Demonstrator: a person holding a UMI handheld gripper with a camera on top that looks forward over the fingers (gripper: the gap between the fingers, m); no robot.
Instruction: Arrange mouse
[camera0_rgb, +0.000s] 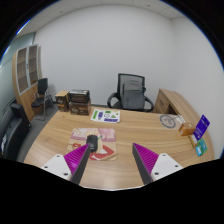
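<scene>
My jaws are spread, holding nothing. The mouse (91, 141) sits on the near counter (150, 135) by my left finger (80, 160). I'm approaching; next I centre over it and pinch.

Evenly lit office under soft overhead light, faint shadows on the desk (150, 135), strong fisheye curvature bending walls and far edges, slightly soft throughout.
</scene>
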